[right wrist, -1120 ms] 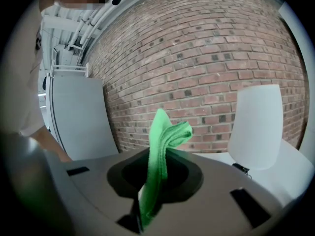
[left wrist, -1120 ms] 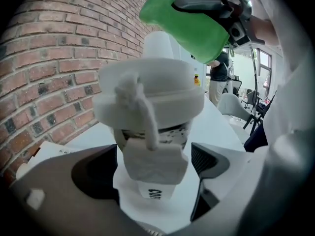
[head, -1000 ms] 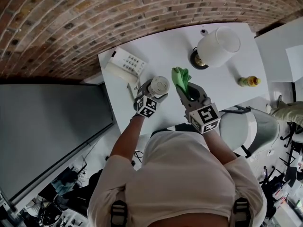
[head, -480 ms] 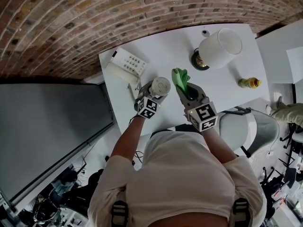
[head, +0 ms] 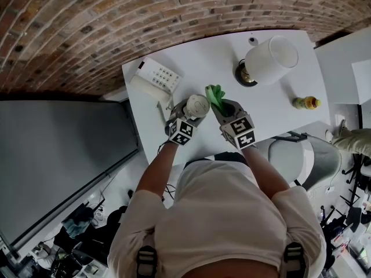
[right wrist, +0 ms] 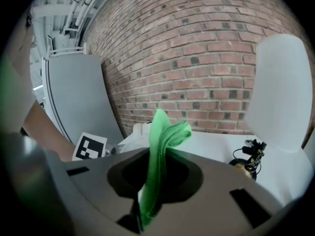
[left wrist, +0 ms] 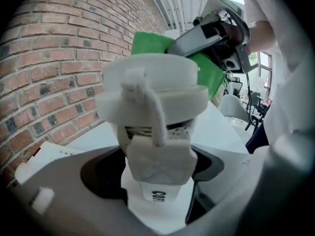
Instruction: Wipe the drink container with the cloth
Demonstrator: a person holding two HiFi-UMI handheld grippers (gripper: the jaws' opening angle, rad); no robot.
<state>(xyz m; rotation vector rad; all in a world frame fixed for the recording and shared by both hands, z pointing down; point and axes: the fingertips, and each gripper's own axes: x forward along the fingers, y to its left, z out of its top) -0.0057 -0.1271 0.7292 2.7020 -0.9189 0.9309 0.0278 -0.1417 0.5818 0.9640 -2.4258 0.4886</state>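
The drink container is a white lidded cup (head: 196, 105) on the white table (head: 203, 57). In the left gripper view the cup (left wrist: 152, 92) fills the middle. My left gripper (head: 186, 116) has just been closing its jaws on the cup's sides and holds it upright. My right gripper (head: 223, 108) is shut on a green cloth (head: 216, 95), which sticks up from its jaws. The cloth (right wrist: 160, 146) hangs folded in the right gripper view. In the left gripper view the cloth (left wrist: 206, 73) lies right behind the cup's lid; I cannot tell whether it touches.
A lamp with a white shade (head: 270, 58) stands at the table's far right. A white desk phone (head: 155, 77) lies far left. A small yellow-capped bottle (head: 305, 102) sits near the right edge. A grey chair (head: 301, 155) is beside me. A brick wall backs the table.
My right gripper has come down and to the left with the green cloth, which now sits close beside the cup's lid. The left gripper and the cup stayed in place.
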